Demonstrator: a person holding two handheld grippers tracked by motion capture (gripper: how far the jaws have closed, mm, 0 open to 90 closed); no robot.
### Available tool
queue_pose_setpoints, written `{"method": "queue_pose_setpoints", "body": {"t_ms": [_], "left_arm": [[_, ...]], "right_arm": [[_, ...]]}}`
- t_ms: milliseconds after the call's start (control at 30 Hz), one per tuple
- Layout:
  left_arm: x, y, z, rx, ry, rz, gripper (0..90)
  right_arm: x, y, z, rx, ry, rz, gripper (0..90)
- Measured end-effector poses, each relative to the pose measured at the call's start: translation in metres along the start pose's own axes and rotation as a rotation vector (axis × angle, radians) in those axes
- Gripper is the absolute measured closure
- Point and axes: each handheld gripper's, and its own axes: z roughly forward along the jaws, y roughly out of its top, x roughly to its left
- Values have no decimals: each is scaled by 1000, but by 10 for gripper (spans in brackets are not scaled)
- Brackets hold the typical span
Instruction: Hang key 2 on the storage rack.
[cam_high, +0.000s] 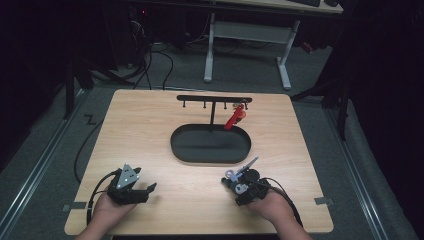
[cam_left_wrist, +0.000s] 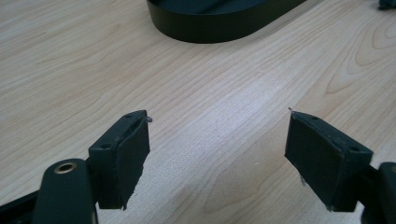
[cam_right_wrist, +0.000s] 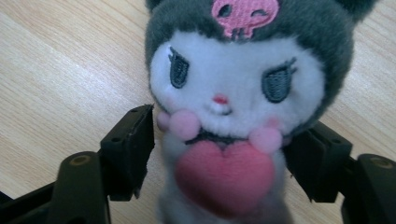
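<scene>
the desk (cam_high: 150, 125) carries a black oval tray (cam_high: 180, 150) at its middle, and from the tray rises a t-shaped rack (cam_high: 214, 98) with a row of hooks. the rack stands on the far side of the tray from both hands.

the left claw (cam_left_wrist: 217, 135) hovers over bare wood at the near left corner. its jaws are wide with nothing between them, and it is well apart from the work.

the right claw (cam_right_wrist: 219, 149) is low over the near right of the desk and is the one that matters. its jaws are at a middling width, one on each flank of the plush (cam_right_wrist: 238, 79). the far pad meets the fur, a sliver of wood shows beside the other, and no squeeze is visible, so i judge it bracketed, not yet gripped.

the plush lies square between the pads, facing the camera. its head-to-foot axis runs along the claw's reach, with the head out past the fingertips and the pads at chest level. the closing line therefore crosses its narrow body, which suits a pinch.

from this claw the rack lies ahead and slightly left, across the tray. a small red charm (cam_high: 234, 118) already hangs near its right end.
</scene>
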Motion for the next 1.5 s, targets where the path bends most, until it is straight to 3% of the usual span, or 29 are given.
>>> {"method": "queue_pose_setpoints", "body": {"t_ms": [233, 600, 700, 833, 900, 1233, 1500], "left_arm": [[-1, 2, 1, -5, -9, 5, 224], [-3, 2, 2, -1, -13, 16, 225], [-3, 1, 2, -3, -15, -1, 225], [-2, 1, 1, -1, -20, -8, 226], [-2, 1, 1, 0, -19, -13, 228], [-5, 1, 4, 4, -21, 2, 240], [-3, 1, 2, -5, -18, -11, 230]], "right_arm": [[1, -1, 1, 8, 0, 4, 375], [1, -2, 3, 8, -2, 4, 415], [4, 0, 3, 14, -36, -44, 434], [5, -1, 3, 1, -30, -63, 452], [5, -1, 2, 3, -15, -50, 463], [5, 2, -22, -22, -10, -91, 485], [2, 2, -35, -34, 11, -51, 488]]}}
